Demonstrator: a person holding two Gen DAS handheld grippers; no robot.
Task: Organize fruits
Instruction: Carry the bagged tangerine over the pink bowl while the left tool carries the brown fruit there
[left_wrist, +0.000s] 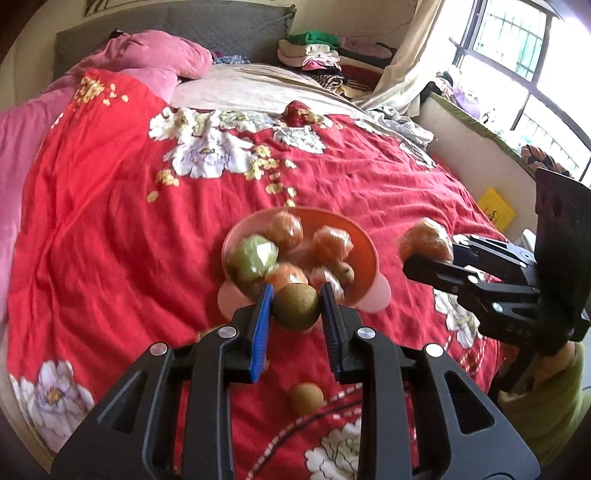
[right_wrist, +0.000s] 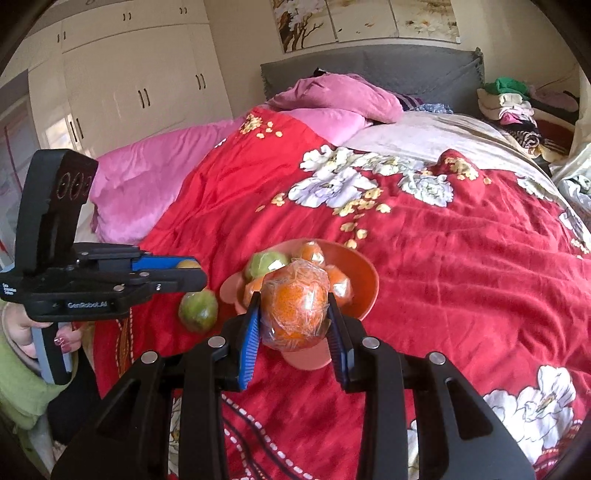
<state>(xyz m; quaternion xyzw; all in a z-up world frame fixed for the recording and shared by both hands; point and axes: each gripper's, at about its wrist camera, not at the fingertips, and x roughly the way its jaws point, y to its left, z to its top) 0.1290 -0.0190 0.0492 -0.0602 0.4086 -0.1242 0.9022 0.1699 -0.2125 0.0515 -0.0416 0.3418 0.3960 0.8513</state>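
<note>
An orange-pink bowl (left_wrist: 364, 240) sits on the red flowered bedspread and holds several wrapped oranges and a green fruit (left_wrist: 253, 254). My left gripper (left_wrist: 296, 295) is shut on a brown kiwi (left_wrist: 297, 306), held just in front of the bowl. My right gripper (right_wrist: 293, 306) is shut on a plastic-wrapped orange (right_wrist: 295, 306), held above the bowl's (right_wrist: 364, 269) near rim. In the left wrist view the right gripper (left_wrist: 424, 254) and its orange (left_wrist: 426, 238) show to the right of the bowl. The left gripper (right_wrist: 188, 269) shows at left in the right wrist view.
A loose kiwi (left_wrist: 306, 398) lies on the bedspread (left_wrist: 129, 221) under my left gripper. A green fruit (right_wrist: 198, 310) lies left of the bowl. Pink quilts (right_wrist: 155, 177), a grey headboard (right_wrist: 388, 70) and stacked clothes (right_wrist: 517, 107) are at the far end. A wardrobe (right_wrist: 129, 81) stands at left.
</note>
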